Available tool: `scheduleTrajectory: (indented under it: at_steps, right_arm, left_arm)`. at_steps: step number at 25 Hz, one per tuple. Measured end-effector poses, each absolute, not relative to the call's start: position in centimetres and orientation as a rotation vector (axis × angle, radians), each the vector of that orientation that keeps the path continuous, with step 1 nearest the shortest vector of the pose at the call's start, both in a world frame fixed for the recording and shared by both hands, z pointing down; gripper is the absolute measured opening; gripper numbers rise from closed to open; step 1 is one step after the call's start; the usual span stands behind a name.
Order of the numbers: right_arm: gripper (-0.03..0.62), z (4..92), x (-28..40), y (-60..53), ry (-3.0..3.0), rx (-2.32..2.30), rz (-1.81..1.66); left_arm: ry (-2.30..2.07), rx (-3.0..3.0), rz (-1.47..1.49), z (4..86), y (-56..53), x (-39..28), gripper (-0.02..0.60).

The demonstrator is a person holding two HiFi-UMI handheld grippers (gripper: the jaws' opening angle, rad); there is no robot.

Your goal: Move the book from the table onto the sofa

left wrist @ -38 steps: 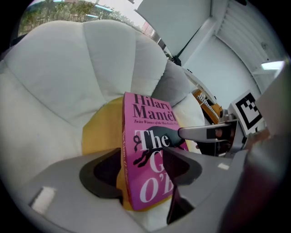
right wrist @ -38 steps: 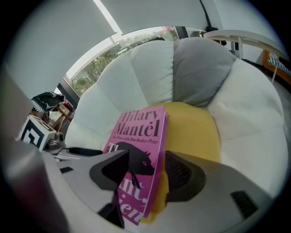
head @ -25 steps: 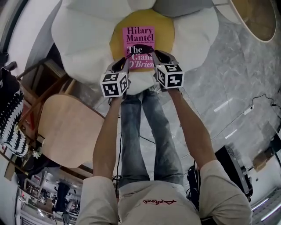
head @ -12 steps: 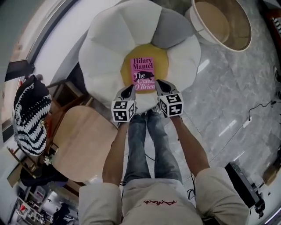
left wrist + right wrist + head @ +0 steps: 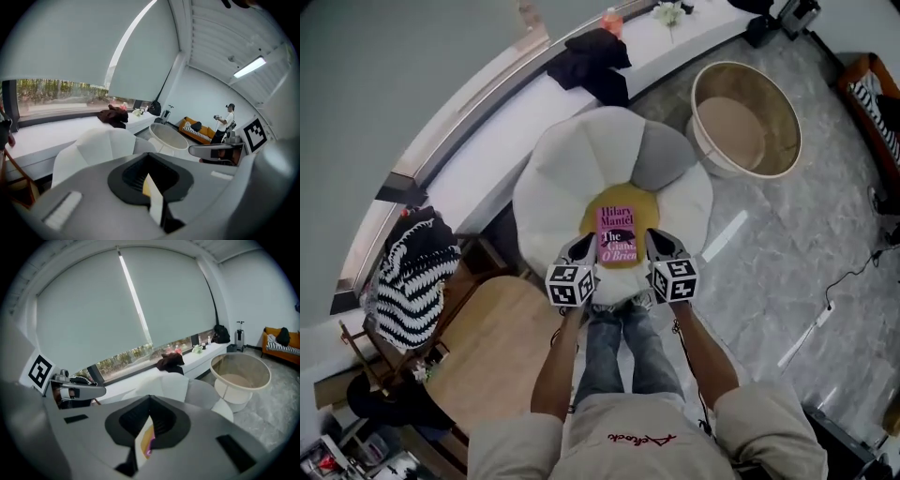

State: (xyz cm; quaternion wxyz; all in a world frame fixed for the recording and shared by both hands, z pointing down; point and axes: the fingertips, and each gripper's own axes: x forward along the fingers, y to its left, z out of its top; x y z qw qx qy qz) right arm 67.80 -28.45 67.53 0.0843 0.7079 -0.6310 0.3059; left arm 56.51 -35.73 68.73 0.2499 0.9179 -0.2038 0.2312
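In the head view, the pink paperback book with dark lettering sits in the middle of the frame, held in the air by both tools. Under it lies the yellow centre of a white, petal-shaped floor cushion with one grey petal. The left claw pinches the book's lower left corner and the right claw pinches its lower right corner. Each tool's black-and-white marker cube sits just below its claw, on the person's outstretched arms. A round, beige, tub-shaped piece of furniture stands at the upper right on the grey marble floor. A dark bundle of cloth lies on the white window ledge at the top of the frame.

In the left gripper view, the left claw is pressed together on the book, which shows only as a thin pale edge at the lower centre. The white cushion is behind it, at centre left.

In the right gripper view, the right claw is clamped on the book. Here it is a pale sliver with a touch of pink at the lower centre. The beige tub is at the right.
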Motion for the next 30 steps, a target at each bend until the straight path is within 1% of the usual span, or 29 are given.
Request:
scheduleTrajectory:
  at_steps: [5, 9, 16, 24, 30]
  right_arm:
    - [0.008, 59.7, 68.9, -31.0, -1.94, 2.17, 0.745]
    - [0.008, 52.8, 71.1, -34.4, -1.991, 2.238, 0.539]
    - [0.008, 43.0, 71.8, -32.8, -2.01, 2.298, 0.326]
    - [0.008, 35.5, 72.9, -31.8, -2.004, 2.367, 0.124]
    - [0.008, 32.9, 73.8, -31.0, -1.994, 2.397, 0.055]
  left_arm:
    - [-0.58, 2.593, 0.527, 61.0, -38.5, 57.6, 0.008]
    - [-0.582, 2.736, 0.421, 54.2, -41.9, 60.1, 0.009]
    - [-0.604, 2.882, 0.298, 44.1, -41.5, 59.5, 0.009]
    - [-0.63, 2.984, 0.121, 35.2, -43.0, 59.6, 0.009]
    - [-0.627, 3.009, 0.065, 32.7, -43.3, 59.9, 0.009]
